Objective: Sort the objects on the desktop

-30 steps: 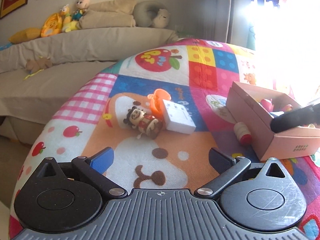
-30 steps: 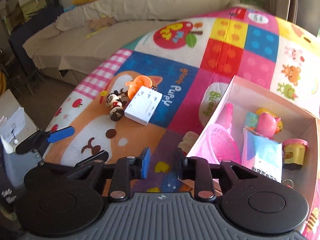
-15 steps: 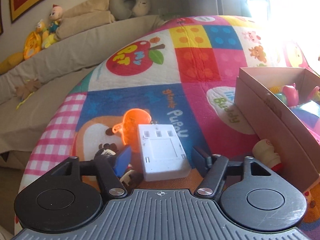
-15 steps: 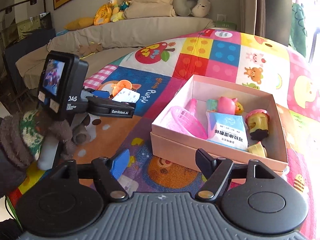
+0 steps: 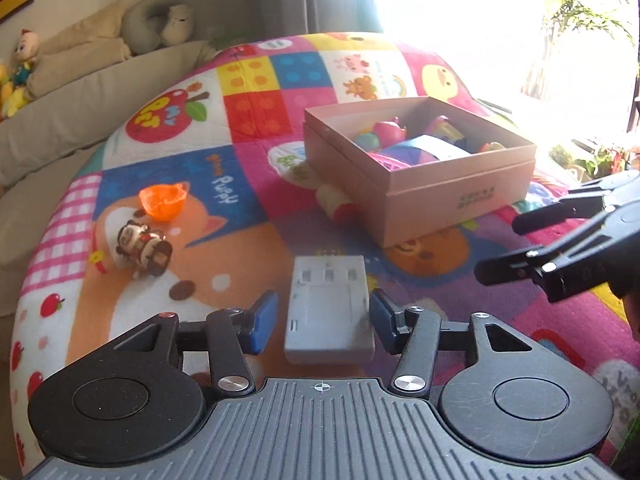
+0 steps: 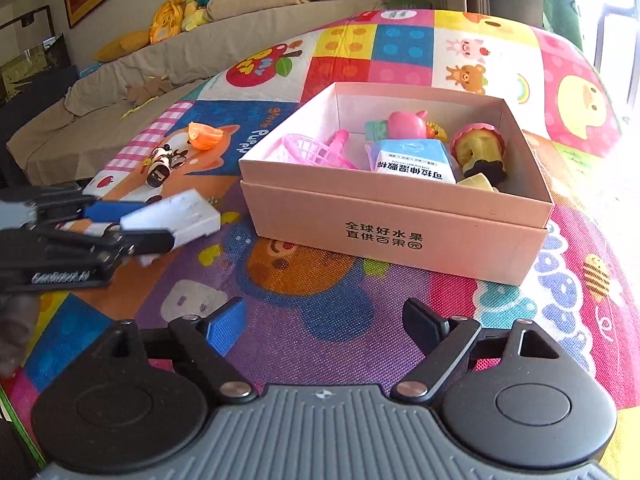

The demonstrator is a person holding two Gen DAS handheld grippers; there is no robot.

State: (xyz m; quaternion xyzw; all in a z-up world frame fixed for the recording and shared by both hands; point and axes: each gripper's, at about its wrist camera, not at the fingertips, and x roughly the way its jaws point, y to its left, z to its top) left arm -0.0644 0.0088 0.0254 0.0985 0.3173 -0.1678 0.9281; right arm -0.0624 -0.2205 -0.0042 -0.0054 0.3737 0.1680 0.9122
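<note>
Left fingers [image 5: 262, 320] grip white box [image 5: 330, 320], easing open; right fingers [image 6: 226, 324] opening, empty

free: mat [image 6: 320, 312] before right claw [image 6: 320, 328] | obstacle: pink box [image 6: 400, 236] (ahead, seemingly near)

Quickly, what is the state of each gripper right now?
Left gripper: grips the white adapter box, jaws opening a little.
Right gripper: open, jaws opening wider, nothing between them.

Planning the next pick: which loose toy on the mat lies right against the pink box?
The small white-and-red toy, tucked against the pink box wall; the orange cup and figurine lie well apart.
</note>
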